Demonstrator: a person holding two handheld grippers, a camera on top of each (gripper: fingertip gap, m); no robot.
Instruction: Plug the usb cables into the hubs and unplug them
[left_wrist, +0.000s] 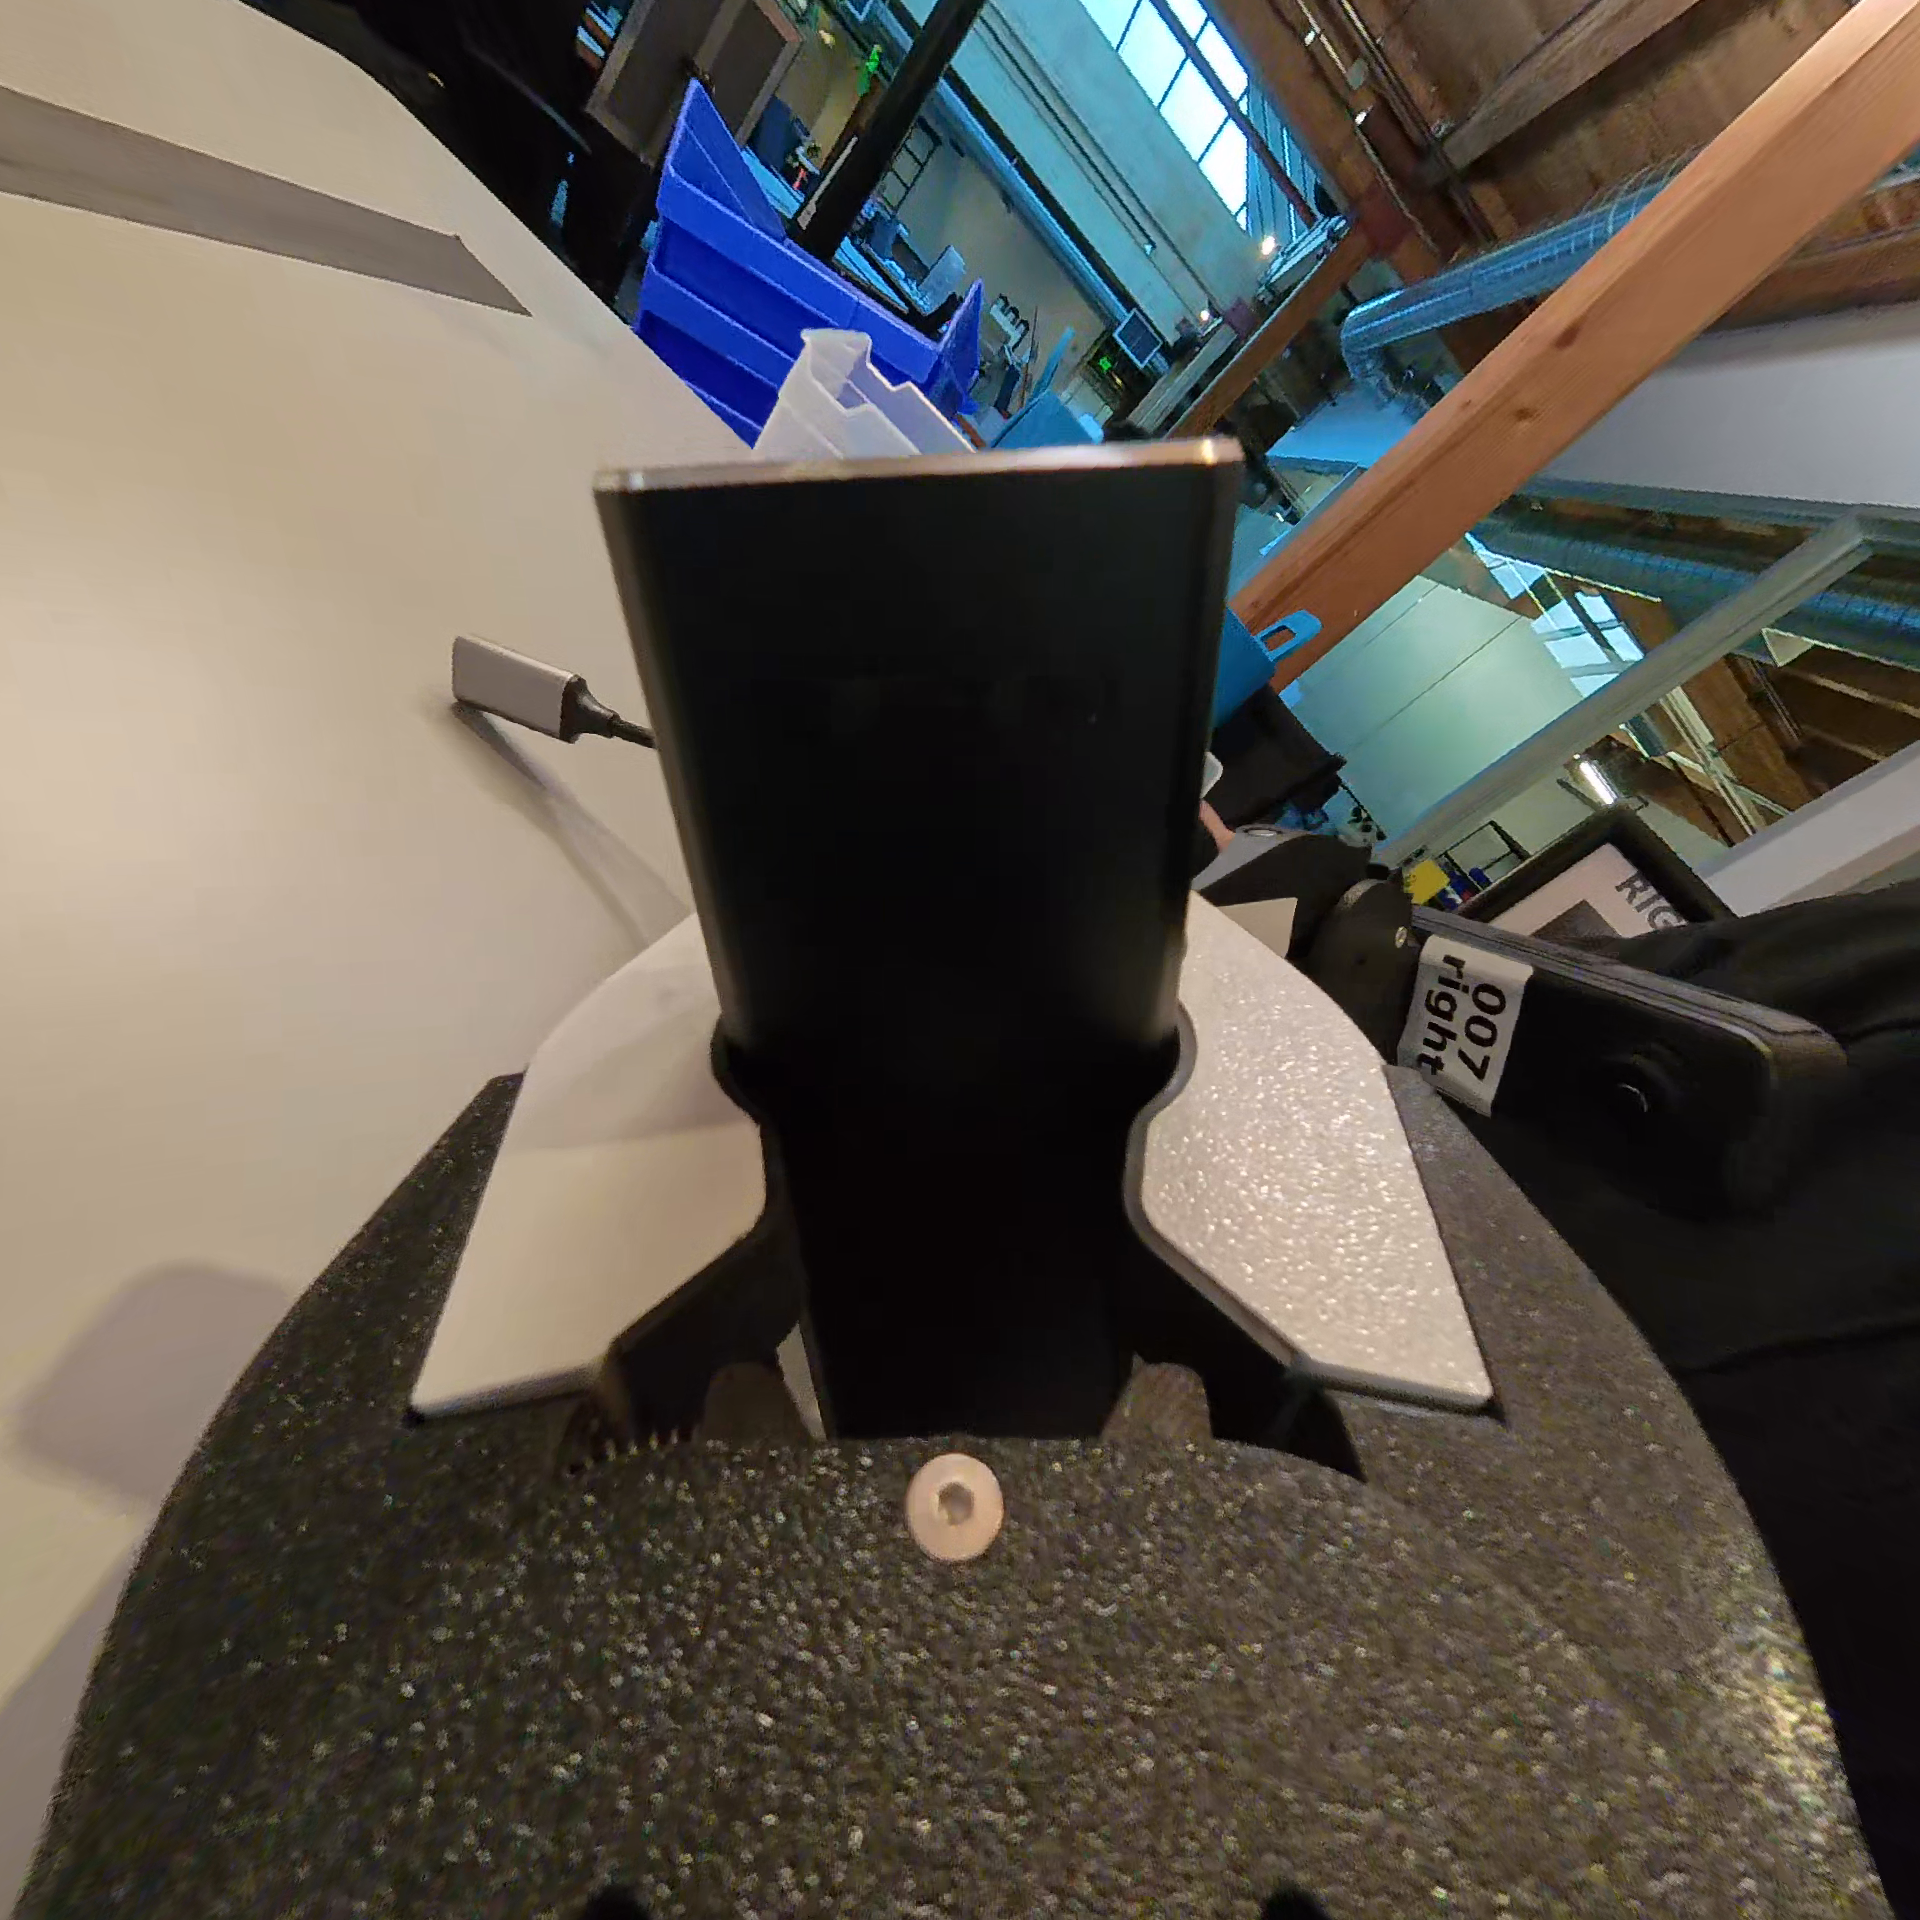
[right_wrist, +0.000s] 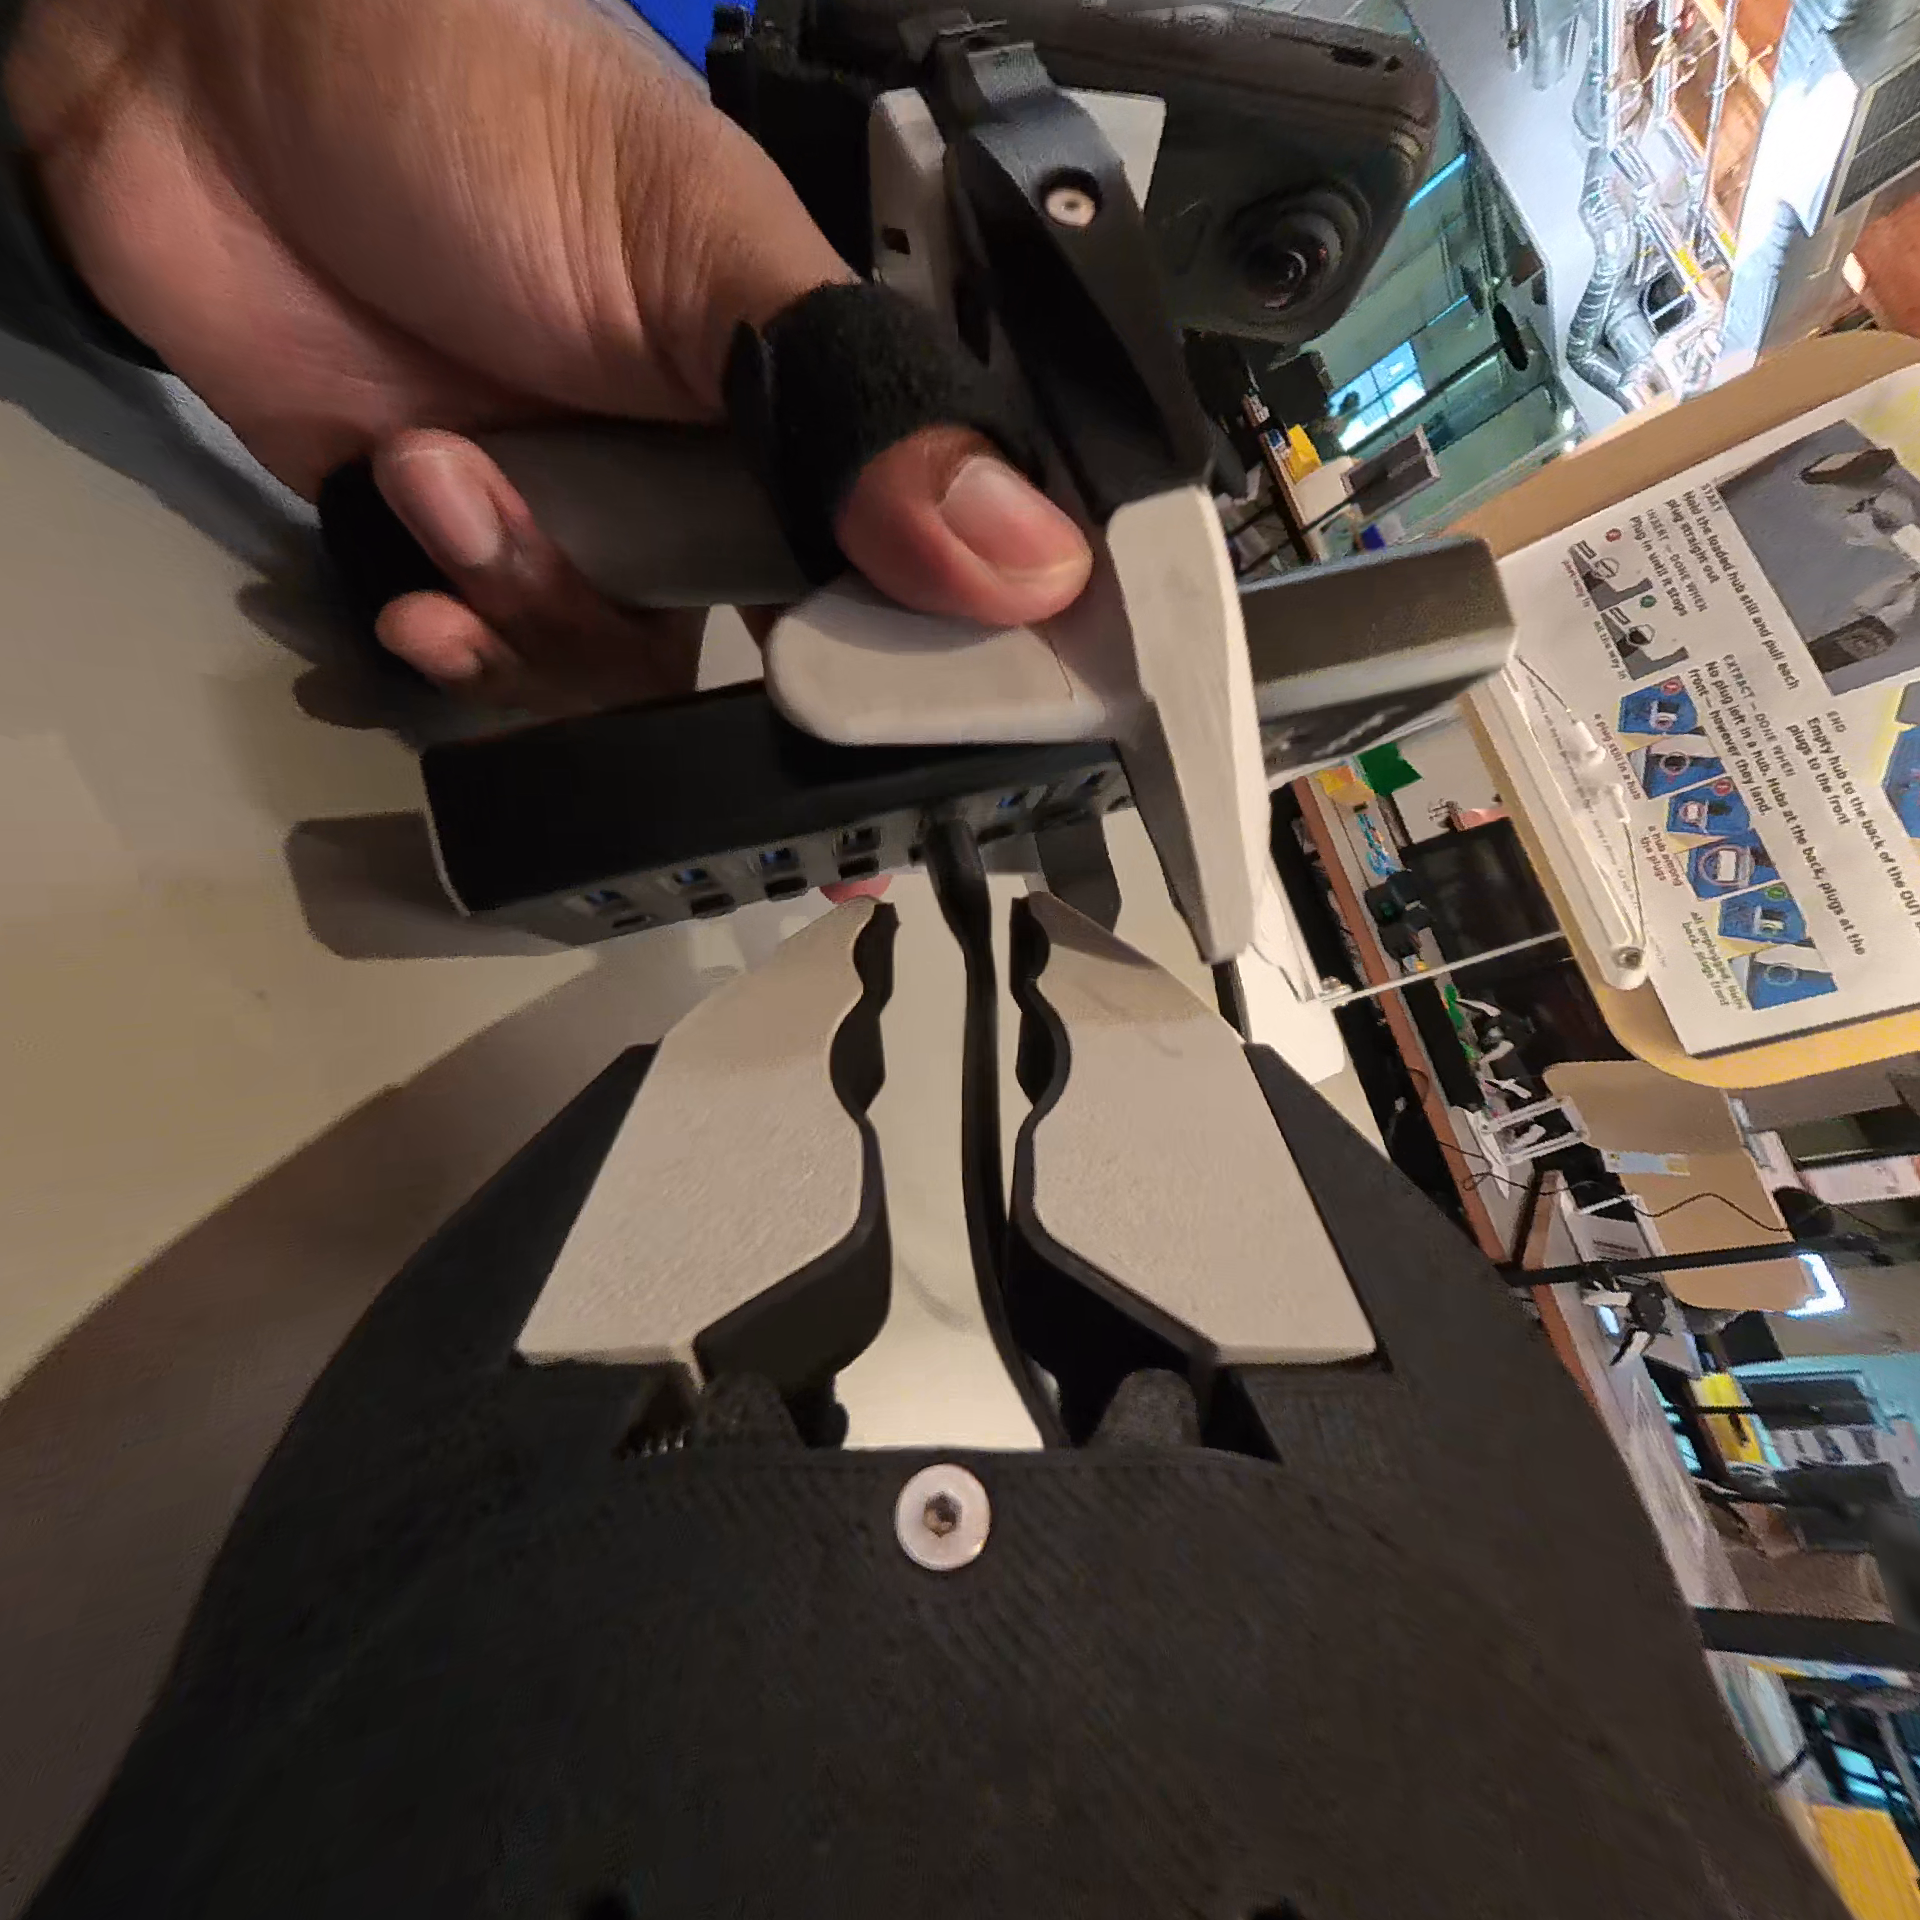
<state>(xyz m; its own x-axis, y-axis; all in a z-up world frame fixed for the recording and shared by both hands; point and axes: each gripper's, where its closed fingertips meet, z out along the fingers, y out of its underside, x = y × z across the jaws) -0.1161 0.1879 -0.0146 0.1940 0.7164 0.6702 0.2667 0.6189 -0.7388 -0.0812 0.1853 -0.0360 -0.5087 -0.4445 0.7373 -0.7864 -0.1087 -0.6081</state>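
Two grippers, one hub, one cable in play. Nearest in my right wrist view: the right gripper (right_wrist: 951, 914), its jaws parted narrowly with the black cable (right_wrist: 977, 1091) running up the gap between them, untouched by either finger as far as I can tell; I judge I hold it so to be ready either to pinch the plug (right_wrist: 951, 847) and draw it out or to back away after seating it, and I cannot tell which. Next out: the plug, seated in the port face of the black hub (right_wrist: 665, 800), near the middle of the row of ports (right_wrist: 774, 868). The hub's long axis runs crosswise in that view, roughly level, port face turned toward my right gripper, so the cable meets it squarely. Holding it: the left gripper (left_wrist: 951, 1049), clamped on the hub's narrow sides at one end, with a person's hand (right_wrist: 499, 260) on the handle; I judge this grip steadies the hub against push or pull. In my left wrist view the hub stands straight ahead between the fingers, long axis pointing away from the camera, lifted clear of the white table (left_wrist: 260, 520). Farther off: a loose grey connector (left_wrist: 514, 691) lying on that table. Farthest: stacked blue bins (left_wrist: 748, 301).
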